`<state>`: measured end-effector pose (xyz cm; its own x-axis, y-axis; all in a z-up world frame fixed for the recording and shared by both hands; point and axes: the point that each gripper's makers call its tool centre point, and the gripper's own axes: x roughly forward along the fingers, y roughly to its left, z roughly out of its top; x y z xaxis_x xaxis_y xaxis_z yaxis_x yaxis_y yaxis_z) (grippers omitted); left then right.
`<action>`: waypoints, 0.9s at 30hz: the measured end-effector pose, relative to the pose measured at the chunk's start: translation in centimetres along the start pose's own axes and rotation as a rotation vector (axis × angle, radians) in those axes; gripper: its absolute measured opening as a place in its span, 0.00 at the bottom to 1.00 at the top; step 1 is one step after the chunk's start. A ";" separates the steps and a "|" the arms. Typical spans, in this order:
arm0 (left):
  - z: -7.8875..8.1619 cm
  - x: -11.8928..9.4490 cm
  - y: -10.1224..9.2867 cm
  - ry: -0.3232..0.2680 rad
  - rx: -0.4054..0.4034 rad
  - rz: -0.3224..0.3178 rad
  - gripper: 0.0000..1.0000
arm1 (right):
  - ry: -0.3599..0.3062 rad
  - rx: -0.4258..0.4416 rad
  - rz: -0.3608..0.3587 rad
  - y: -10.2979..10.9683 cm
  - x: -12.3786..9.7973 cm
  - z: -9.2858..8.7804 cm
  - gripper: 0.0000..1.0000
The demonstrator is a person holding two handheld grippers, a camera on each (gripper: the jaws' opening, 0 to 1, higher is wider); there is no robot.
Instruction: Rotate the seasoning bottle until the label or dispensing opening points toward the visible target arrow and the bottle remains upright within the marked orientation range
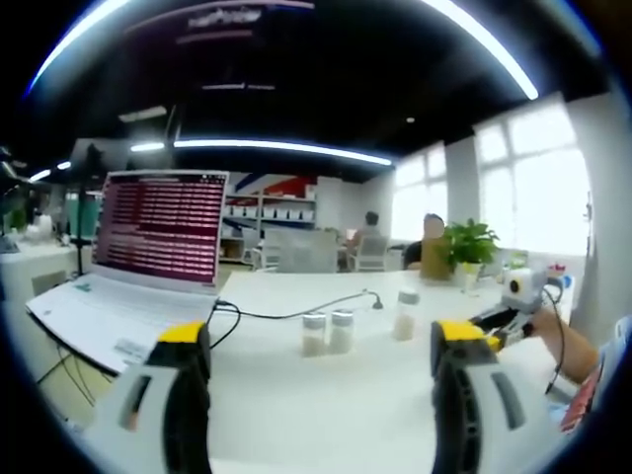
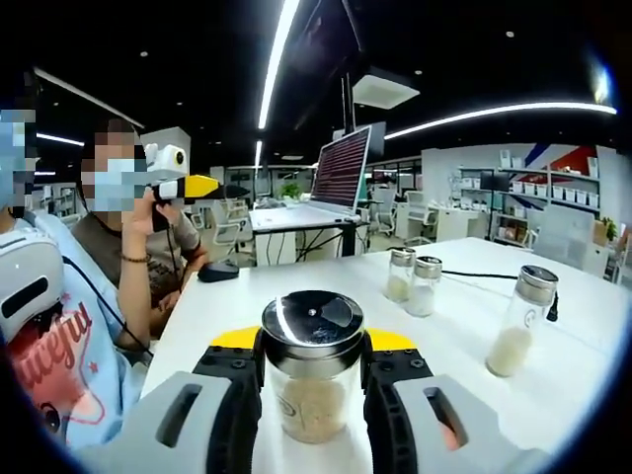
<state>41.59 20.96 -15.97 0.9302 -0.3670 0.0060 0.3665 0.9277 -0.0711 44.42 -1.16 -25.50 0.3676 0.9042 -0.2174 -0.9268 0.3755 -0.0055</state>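
While you read these lines from near to far, note that no target arrow can be made out on the table, so the aim of the turn is unclear.

Right gripper [image 2: 314,395]: your jaws are pinched on the seasoning bottle [image 2: 313,370], one on each side of the glass, just under the lid.
Bottle axis: upright, its long axis vertical and crossing your jaws; the dark metal lid [image 2: 313,321] faces up, and neither a label nor the opening can be told.
Nearer hand: the right holds it already, so the twist is likely yours to make about that vertical axis.
Left gripper [image 1: 321,380]: jaws spread wide, nothing between them, raised above the white table [image 1: 296,395].
Farther right: a pair of small shakers [image 2: 413,281], then a taller bottle [image 2: 521,318] standing alone.
Far: an open laptop [image 1: 148,262].
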 end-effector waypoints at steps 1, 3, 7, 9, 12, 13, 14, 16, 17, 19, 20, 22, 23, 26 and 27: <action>0.0 0.0 0.1 -0.001 0.000 -0.001 0.98 | 0.000 0.000 -0.006 0.0 0.0 0.0 0.38; 0.0 0.1 0.3 0.002 -0.008 0.001 0.98 | -0.001 0.001 -0.019 0.0 0.0 0.0 0.38; -0.2 0.3 0.3 0.005 -0.010 0.000 0.98 | 0.002 0.005 -0.048 0.0 0.0 -0.1 0.38; -0.1 0.3 0.3 0.003 -0.011 0.000 0.98 | 0.001 0.006 -0.057 -0.1 0.0 -0.1 0.38; -0.1 0.2 0.5 0.002 -0.011 0.004 0.98 | -0.003 0.007 -0.072 -0.2 0.0 -0.1 0.38; -0.1 0.2 0.6 0.001 -0.013 0.005 0.98 | -0.004 0.008 -0.075 -0.2 0.0 -0.1 0.38; -0.1 0.2 0.6 0.001 -0.014 0.006 0.98 | -0.005 0.009 -0.080 -0.2 0.0 -0.1 0.38; -0.2 0.2 0.7 0.003 -0.016 0.007 0.98 | -0.005 0.010 -0.094 -0.3 0.0 -0.1 0.38; -0.2 0.2 0.7 0.001 -0.017 0.009 0.98 | -0.005 0.011 -0.103 -0.3 0.0 -0.1 0.38; -0.2 0.2 0.7 0.002 -0.019 0.009 0.98 | -0.008 0.014 -0.123 -0.4 0.0 -0.1 0.38; -0.2 0.2 0.7 0.003 -0.019 0.009 0.98 | -0.008 0.013 -0.129 -0.4 0.0 -0.1 0.38; -0.3 0.2 0.7 0.006 -0.018 0.009 0.98 | -0.009 0.014 -0.143 -0.4 0.0 -0.1 0.38; -0.2 0.2 0.7 0.004 -0.019 0.007 0.98 | -0.009 0.015 -0.148 -0.4 0.0 -0.1 0.38; -0.2 0.2 0.6 0.001 -0.020 0.007 0.98 | -0.009 0.016 -0.163 -0.4 0.0 -0.2 0.38; -0.2 0.2 0.7 0.002 -0.020 0.008 0.98 | -0.008 0.015 -0.167 -0.4 0.0 -0.2 0.38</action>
<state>42.00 21.48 -16.23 0.9329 -0.3601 0.0036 0.3589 0.9289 -0.0910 44.75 -1.33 -25.67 0.5173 0.8303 -0.2072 -0.8514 0.5238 -0.0268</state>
